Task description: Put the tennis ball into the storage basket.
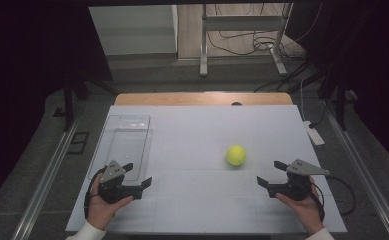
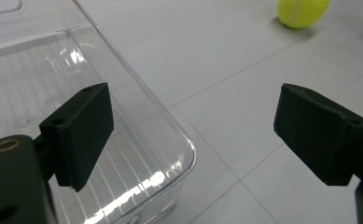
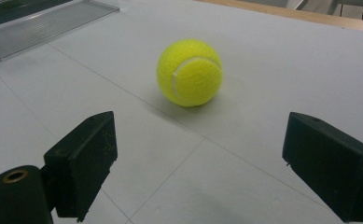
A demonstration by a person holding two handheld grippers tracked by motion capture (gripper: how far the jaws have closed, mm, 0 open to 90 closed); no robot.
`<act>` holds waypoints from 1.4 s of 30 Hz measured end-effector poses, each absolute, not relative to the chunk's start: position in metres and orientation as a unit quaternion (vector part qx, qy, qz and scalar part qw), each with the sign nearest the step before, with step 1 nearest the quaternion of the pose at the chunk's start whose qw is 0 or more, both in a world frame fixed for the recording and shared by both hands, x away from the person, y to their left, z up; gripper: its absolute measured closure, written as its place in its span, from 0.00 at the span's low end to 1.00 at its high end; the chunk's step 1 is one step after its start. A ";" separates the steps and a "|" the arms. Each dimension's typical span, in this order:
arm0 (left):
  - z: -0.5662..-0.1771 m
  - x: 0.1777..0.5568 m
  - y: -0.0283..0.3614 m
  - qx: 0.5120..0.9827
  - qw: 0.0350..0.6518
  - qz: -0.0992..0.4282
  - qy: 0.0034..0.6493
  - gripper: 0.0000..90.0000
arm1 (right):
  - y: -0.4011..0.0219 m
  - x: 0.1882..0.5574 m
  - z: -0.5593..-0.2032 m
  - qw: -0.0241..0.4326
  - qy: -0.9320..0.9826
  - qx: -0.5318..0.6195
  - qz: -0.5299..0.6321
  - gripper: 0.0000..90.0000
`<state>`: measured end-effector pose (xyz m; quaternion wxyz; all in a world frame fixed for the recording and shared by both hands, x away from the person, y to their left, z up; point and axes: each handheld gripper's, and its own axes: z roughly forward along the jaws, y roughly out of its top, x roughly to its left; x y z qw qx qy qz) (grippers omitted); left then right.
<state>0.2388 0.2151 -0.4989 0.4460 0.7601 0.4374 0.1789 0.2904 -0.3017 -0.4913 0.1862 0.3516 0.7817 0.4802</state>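
The ball (image 1: 236, 155) lies on the white table (image 1: 197, 200), right of centre, just ahead of the right gripper (image 1: 273, 172) and well apart from the clear tray (image 1: 124, 145) at the left. It is judged light, springy and felt-covered (apt to roll), so it is best taken across its middle. Both grippers are held low and level, jaws wide and empty; the left gripper (image 1: 137, 173) is beside the tray.
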 end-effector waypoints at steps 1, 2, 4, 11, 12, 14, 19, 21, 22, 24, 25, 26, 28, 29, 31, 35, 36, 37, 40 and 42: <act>-0.498 0.239 0.215 0.760 0.446 0.179 0.437 0.15 | -0.302 0.290 -0.491 0.186 0.782 0.352 0.480 0.12; -0.498 0.239 0.214 0.760 0.446 0.179 0.437 0.15 | -0.302 0.290 -0.491 0.186 0.782 0.352 0.480 0.12; -0.497 0.239 0.214 0.760 0.446 0.179 0.437 0.15 | -0.302 0.290 -0.491 0.186 0.781 0.352 0.481 0.12; -0.493 0.240 0.212 0.761 0.448 0.176 0.435 0.15 | -0.301 0.291 -0.492 0.184 0.782 0.352 0.480 0.12; -0.492 0.241 0.211 0.762 0.448 0.176 0.434 0.15 | -0.301 0.291 -0.492 0.184 0.782 0.352 0.480 0.12; -0.490 0.242 0.210 0.763 0.448 0.173 0.433 0.15 | -0.301 0.291 -0.492 0.184 0.782 0.353 0.480 0.12; -0.485 0.245 0.206 0.766 0.447 0.167 0.431 0.15 | -0.301 0.291 -0.493 0.183 0.782 0.354 0.479 0.12; -0.483 0.246 0.205 0.767 0.447 0.166 0.430 0.15 | -0.301 0.291 -0.493 0.183 0.782 0.355 0.478 0.12; -0.483 0.246 0.205 0.767 0.447 0.166 0.430 0.15 | -0.301 0.291 -0.493 0.183 0.782 0.355 0.478 0.12; -0.481 0.247 0.204 0.767 0.447 0.165 0.429 0.15 | -0.301 0.291 -0.493 0.184 0.782 0.355 0.478 0.12; -0.480 0.248 0.203 0.768 0.447 0.164 0.429 0.15 | -0.301 0.291 -0.493 0.183 0.782 0.355 0.478 0.12; -0.478 0.248 0.202 0.768 0.447 0.165 0.428 0.15 | -0.301 0.291 -0.493 0.183 0.782 0.355 0.478 0.12; -0.476 0.249 0.200 0.769 0.447 0.163 0.426 0.15 | -0.301 0.291 -0.493 0.183 0.782 0.355 0.478 0.12; -0.475 0.250 0.199 0.770 0.446 0.163 0.426 0.15 | -0.301 0.291 -0.493 0.183 0.782 0.356 0.478 0.12; -0.473 0.252 0.196 0.773 0.445 0.162 0.422 0.15 | -0.301 0.291 -0.494 0.183 0.783 0.355 0.477 0.12; -0.470 0.254 0.192 0.777 0.443 0.160 0.417 0.15 | -0.301 0.292 -0.494 0.183 0.783 0.356 0.476 0.12; -0.470 0.255 0.192 0.778 0.443 0.160 0.416 0.15 | -0.301 0.292 -0.494 0.183 0.783 0.356 0.476 0.12; -0.469 0.255 0.191 0.778 0.443 0.160 0.415 0.15 | -0.301 0.292 -0.494 0.183 0.783 0.356 0.476 0.12; -0.467 0.257 0.189 0.783 0.440 0.156 0.410 0.15 | -0.301 0.292 -0.494 0.182 0.783 0.357 0.476 0.12; -0.466 0.259 0.187 0.785 0.439 0.154 0.410 0.15 | -0.301 0.292 -0.495 0.182 0.783 0.357 0.476 0.12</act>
